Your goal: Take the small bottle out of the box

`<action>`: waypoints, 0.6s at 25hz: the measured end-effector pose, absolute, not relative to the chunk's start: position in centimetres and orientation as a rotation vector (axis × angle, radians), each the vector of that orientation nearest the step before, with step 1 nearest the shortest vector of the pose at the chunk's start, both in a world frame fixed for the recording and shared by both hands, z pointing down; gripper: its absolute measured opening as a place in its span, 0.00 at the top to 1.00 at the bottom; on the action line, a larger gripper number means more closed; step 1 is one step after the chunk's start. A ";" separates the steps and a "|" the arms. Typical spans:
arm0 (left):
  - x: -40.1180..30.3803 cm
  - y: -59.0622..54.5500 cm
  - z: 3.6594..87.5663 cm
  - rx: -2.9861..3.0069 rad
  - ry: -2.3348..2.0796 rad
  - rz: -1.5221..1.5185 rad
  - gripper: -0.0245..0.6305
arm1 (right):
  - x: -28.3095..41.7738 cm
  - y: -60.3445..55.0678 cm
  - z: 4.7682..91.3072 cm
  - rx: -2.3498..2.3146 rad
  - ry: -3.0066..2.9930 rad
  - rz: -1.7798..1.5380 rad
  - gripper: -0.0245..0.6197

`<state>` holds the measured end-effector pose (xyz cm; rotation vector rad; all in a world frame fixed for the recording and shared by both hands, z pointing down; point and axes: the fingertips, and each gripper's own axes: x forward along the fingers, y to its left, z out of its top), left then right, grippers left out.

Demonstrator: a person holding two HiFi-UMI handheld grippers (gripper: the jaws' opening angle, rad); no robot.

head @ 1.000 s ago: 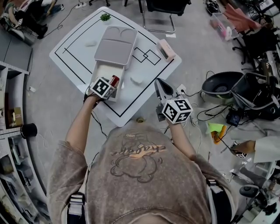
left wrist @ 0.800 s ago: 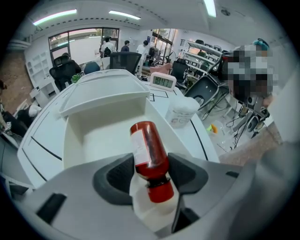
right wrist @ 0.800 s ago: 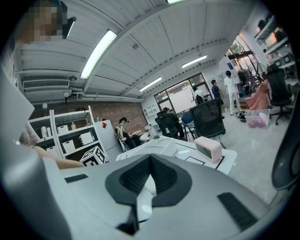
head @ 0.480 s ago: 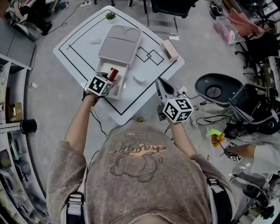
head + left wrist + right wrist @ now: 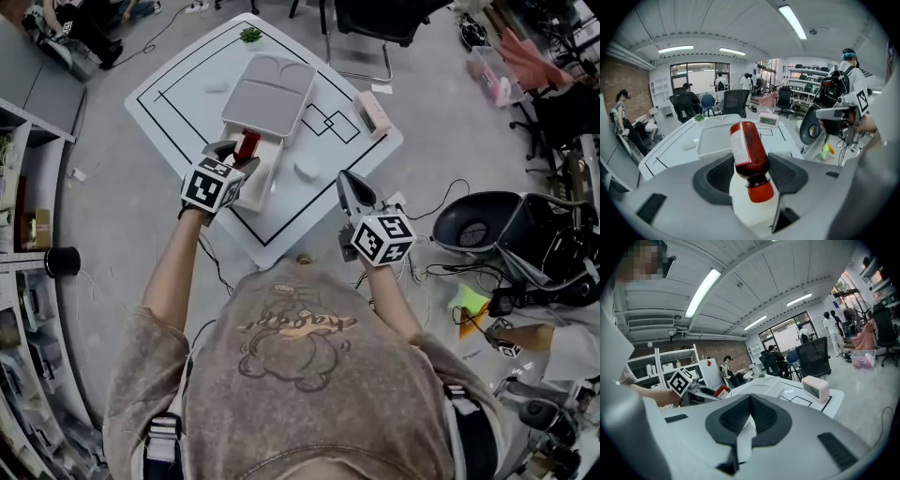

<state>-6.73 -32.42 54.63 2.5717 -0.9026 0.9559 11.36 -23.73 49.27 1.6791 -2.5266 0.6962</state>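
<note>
- Shirt [image 5: 298, 330]: a script word runs across a cartoon drawing on the front. Its letters are too loose and small to read.
- Small bottle [image 5: 751, 154]: a white label [image 5: 738, 144] runs down its side. The print on it is too fine to make out.
- Pink clock [image 5: 768, 120] on the table: dark digits show on its display, but they are too small to tell for certain.
- Left marker cube [image 5: 210, 185] on the left gripper [image 5: 236, 153] and right marker cube [image 5: 382, 238] on the right gripper [image 5: 347, 180]: black-and-white square patterns, with no letters or numbers.
- White cabinet [image 5: 707, 373]: it carries a red diamond sign [image 5: 708, 363], and no lettering on it can be read.
</note>
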 end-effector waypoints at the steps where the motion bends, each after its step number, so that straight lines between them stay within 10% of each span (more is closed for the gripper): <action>1: -6.6 -32.4 53.9 2.585 -0.913 0.944 0.61 | 11.4 -23.8 49.2 1.674 -2.527 0.695 0.97; 15: -8.3 -29.8 46.7 2.688 -1.095 0.639 0.61 | 8.8 -24.4 49.2 1.583 -2.581 0.679 0.97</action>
